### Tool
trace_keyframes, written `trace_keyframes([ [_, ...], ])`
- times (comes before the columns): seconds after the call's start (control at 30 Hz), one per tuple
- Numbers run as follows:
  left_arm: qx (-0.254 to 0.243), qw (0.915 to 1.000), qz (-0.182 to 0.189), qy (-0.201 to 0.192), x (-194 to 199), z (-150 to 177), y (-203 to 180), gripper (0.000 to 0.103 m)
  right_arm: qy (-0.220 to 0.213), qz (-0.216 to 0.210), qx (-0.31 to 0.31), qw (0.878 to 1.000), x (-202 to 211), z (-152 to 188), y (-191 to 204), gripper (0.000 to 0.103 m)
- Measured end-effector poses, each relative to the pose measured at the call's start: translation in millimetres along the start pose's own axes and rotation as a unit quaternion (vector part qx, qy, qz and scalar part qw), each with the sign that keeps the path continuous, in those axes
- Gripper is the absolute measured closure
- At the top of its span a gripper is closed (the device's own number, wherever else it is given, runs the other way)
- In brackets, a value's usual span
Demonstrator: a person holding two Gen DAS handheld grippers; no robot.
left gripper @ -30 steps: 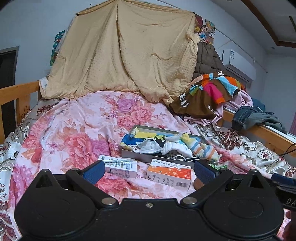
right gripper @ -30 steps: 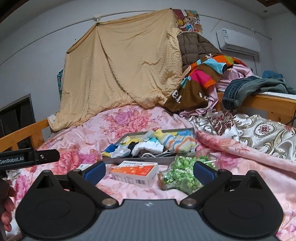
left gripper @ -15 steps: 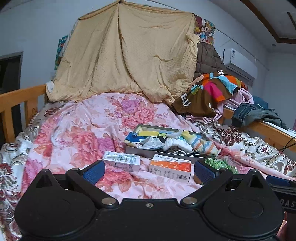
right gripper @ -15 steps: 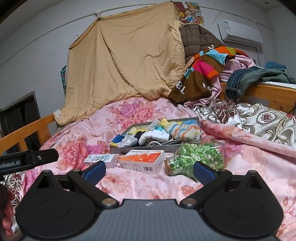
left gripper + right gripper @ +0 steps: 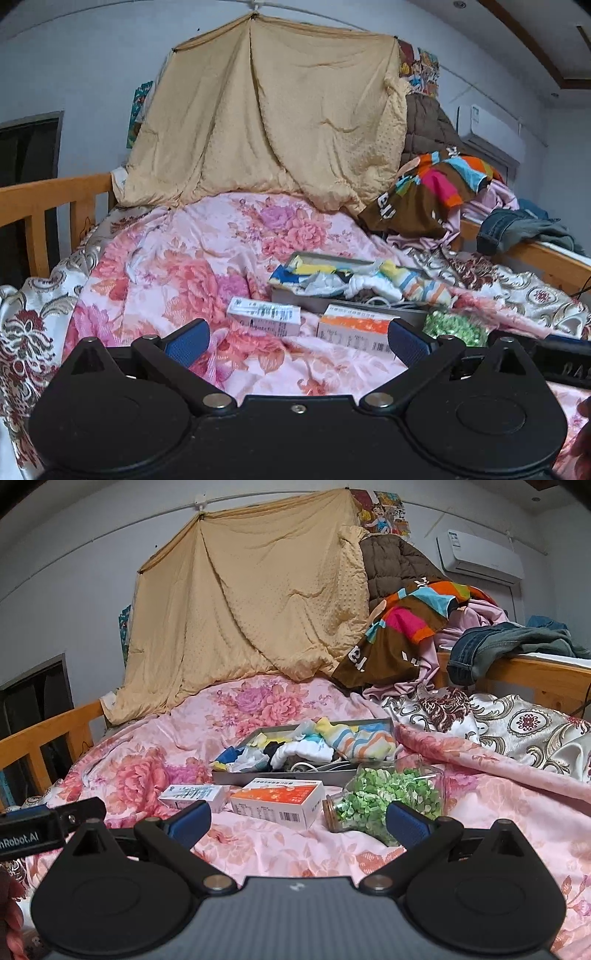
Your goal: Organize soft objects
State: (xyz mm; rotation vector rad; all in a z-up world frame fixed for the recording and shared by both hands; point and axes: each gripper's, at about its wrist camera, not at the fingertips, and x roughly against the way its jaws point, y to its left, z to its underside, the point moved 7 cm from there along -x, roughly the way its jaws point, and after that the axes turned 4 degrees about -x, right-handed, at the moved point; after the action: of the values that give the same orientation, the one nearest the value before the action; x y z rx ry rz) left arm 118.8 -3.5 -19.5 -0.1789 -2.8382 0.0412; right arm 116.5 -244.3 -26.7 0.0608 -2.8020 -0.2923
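Fingers: left gripper (image 5: pixel 295 338) and right gripper (image 5: pixel 297 818) both spread, empty | socks (image 5: pixel 343 744) heaped in tray (image 5: pixel 280 775) behind orange box (image 5: pixel 279 803) | advice: reach over boxes, pinch one sock mid-body.

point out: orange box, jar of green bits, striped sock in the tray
orange box (image 5: pixel 277 802): right wrist view, orange top face.
jar of green bits (image 5: pixel 384 794): right wrist view, glass side over the green fill.
striped sock (image 5: pixel 356 741): right wrist view, middle of the striped fabric.
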Motion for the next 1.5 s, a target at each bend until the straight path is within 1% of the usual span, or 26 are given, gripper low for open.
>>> trace_keyframes([
  [0.37,0.004,0.9999,-0.011,0.004,-12.0,5.8,5.2,0.001,0.006,0.007,0.0,1.0,-7.6,2.9,-0.8,0.0],
  [0.6,0.002,0.9998,-0.018,0.008,-16.4,10.0,7.8,0.001,0.019,0.012,-0.002,1.0,-16.5,6.3,-1.8,0.0],
  [1.0,0.002,0.9996,-0.024,0.013,-21.7,12.6,10.8,0.001,0.04,0.021,0.012,0.999,-27.9,12.1,1.9,0.0],
  [1.13,0.01,0.9994,-0.023,0.022,-26.4,14.5,13.4,0.001,0.039,0.02,0.011,0.999,-28.5,12.3,2.1,0.0],
  [1.5,0.014,0.9992,-0.024,0.027,-27.6,17.1,13.6,0.001,0.04,0.021,0.015,0.999,-31.6,13.7,3.3,0.0],
])
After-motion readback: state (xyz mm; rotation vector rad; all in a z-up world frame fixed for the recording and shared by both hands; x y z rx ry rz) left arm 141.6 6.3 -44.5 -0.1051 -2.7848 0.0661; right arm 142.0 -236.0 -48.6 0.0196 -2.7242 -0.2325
